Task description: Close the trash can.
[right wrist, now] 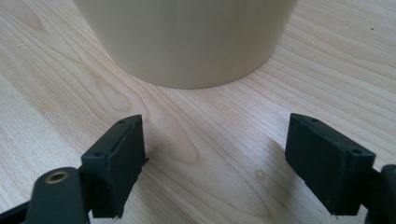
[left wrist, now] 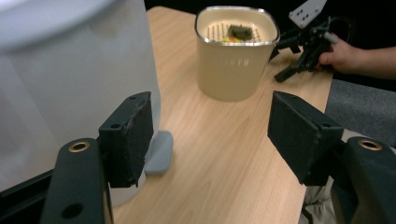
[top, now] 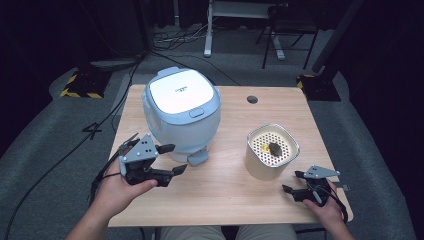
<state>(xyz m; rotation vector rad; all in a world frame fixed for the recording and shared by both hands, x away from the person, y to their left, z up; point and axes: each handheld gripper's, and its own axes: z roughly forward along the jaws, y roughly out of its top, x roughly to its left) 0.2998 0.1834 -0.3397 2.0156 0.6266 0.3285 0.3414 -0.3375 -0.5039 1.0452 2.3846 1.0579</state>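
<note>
A white and pale-blue rice cooker (top: pixel 182 111) with its lid down stands at the table's left centre. A cream inner pot (top: pixel 271 151) with a perforated tray holding a dark lump and yellow bits (top: pixel 270 148) sits to its right. My left gripper (top: pixel 172 159) is open beside the cooker's front foot (left wrist: pixel 158 152), with nothing between its jaws. My right gripper (top: pixel 293 181) is open just in front of the cream pot (right wrist: pixel 187 37), low over the wood, holding nothing. The right gripper (left wrist: pixel 289 58) also shows far off in the left gripper view.
The wooden table (top: pixel 220 200) has a round cable hole (top: pixel 252 99) at its back. Cables (top: pixel 85 142) run over the grey floor to the left. A desk frame and chair legs (top: pixel 270 35) stand behind.
</note>
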